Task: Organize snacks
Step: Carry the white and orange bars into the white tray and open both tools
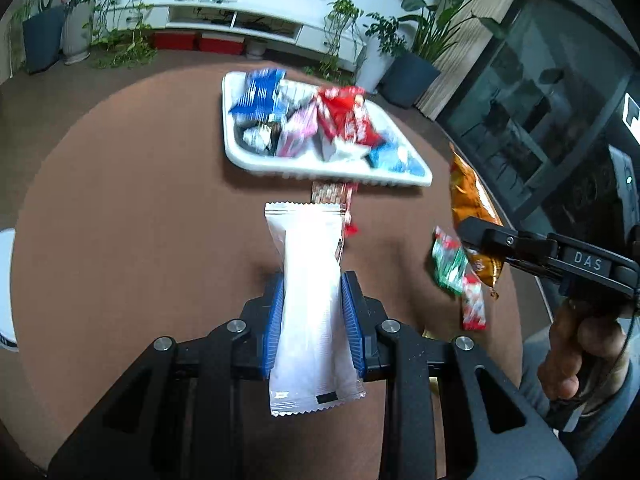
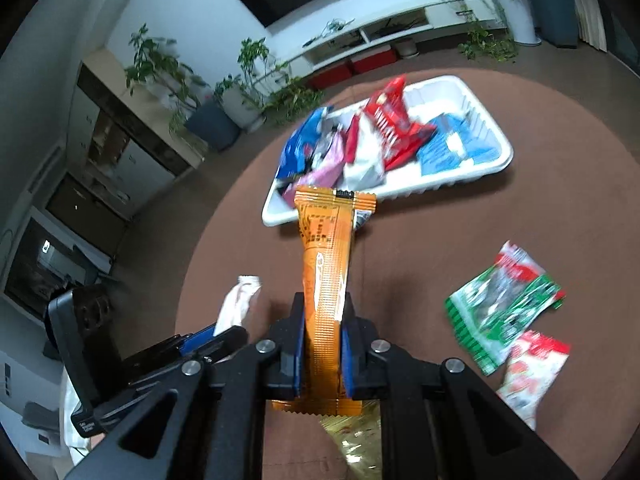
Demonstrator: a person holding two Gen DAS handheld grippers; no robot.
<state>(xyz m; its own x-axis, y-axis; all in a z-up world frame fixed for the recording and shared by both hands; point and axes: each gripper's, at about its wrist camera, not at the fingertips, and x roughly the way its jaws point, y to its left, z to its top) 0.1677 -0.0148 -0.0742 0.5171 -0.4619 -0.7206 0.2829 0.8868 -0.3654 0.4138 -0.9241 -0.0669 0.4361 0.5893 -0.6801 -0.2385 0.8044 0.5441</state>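
Only the left wrist view shows the left claw [image 1: 312,320] clamped on a white packet [image 1: 312,304], while the right claw [image 2: 323,344] clamps an orange packet [image 2: 326,280] before the white tray [image 2: 476,168].

The right tongs [image 2: 322,344] are clamped on an orange snack packet [image 2: 326,264] that sticks out ahead over the round brown table [image 2: 520,220]. Beyond its tip sits a white tray [image 2: 472,172] holding blue, pink, white and red packets. A green-and-red packet [image 2: 504,308] lies at the right. The left tongs [image 2: 216,340] grip a white packet [image 2: 238,304].
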